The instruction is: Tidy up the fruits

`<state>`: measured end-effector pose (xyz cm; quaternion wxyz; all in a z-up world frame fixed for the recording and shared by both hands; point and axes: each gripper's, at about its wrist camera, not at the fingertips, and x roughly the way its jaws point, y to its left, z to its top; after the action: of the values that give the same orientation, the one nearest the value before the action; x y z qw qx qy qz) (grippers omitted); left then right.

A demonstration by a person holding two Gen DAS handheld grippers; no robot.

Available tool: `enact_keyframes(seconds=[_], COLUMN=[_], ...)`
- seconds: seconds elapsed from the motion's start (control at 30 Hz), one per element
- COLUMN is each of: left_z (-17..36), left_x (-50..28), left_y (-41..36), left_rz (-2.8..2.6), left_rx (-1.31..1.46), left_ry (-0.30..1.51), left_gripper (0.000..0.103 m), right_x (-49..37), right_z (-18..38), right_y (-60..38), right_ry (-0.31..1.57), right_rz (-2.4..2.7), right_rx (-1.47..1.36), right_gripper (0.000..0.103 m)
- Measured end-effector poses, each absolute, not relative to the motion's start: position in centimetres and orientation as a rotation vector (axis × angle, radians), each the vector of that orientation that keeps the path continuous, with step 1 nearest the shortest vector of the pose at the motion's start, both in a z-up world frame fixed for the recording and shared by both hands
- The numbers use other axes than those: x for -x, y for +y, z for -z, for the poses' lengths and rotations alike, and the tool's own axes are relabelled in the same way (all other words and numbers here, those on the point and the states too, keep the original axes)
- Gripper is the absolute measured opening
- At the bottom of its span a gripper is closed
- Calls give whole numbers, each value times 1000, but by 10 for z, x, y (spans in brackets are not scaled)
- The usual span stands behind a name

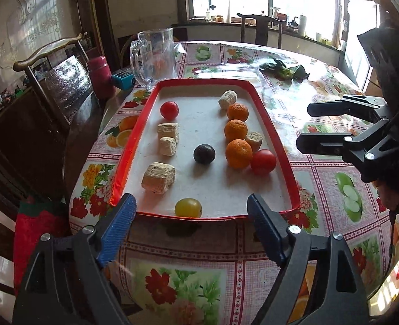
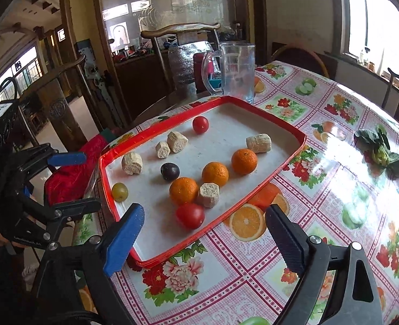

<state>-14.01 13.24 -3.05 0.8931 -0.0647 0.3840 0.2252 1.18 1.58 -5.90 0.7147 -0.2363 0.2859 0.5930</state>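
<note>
Here, both tongs are held spread and empty at the near edge of the red-rimmed tray (image 1: 267, 113) on the desk (image 1: 321, 162). The yellow-green fruit (image 1: 188, 207) lies just ahead of the left tongs (image 1: 191, 224), nearest of all; the near red tomato (image 2: 190, 215) lies just ahead of the right tongs (image 2: 205, 233). Three oranges (image 1: 236, 130) are seen in a row, round and glossy, among pale porous blocks (image 1: 158, 177).

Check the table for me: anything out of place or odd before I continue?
A wilted leafy green lies loose on the tablecloth, outside the red tray. Inside it, beige chunks sit mixed among the fruit.
</note>
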Motion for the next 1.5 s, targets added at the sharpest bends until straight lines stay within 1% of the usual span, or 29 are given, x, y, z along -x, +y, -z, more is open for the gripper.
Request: enact_keyframes(seconds=[0.2, 0.4, 1.07, 1.5], left_z=[23, 19, 23, 16], left_x=[153, 161, 162, 166], left_y=[125, 124, 123, 119], left_rz=[-508, -525, -541, -539], left_rx=[81, 86, 75, 55], left_ry=[767, 751, 766, 724], left_gripper=[85, 85, 85, 85], right_x=[5, 20, 33, 33], right_z=[58, 62, 67, 67], right_y=[13, 15, 14, 14], right_ry=[586, 549, 512, 504], right_rz=[-1375, -1395, -1434, -1437], right_rx=[583, 656, 740, 756], right_gripper=[93, 93, 93, 93])
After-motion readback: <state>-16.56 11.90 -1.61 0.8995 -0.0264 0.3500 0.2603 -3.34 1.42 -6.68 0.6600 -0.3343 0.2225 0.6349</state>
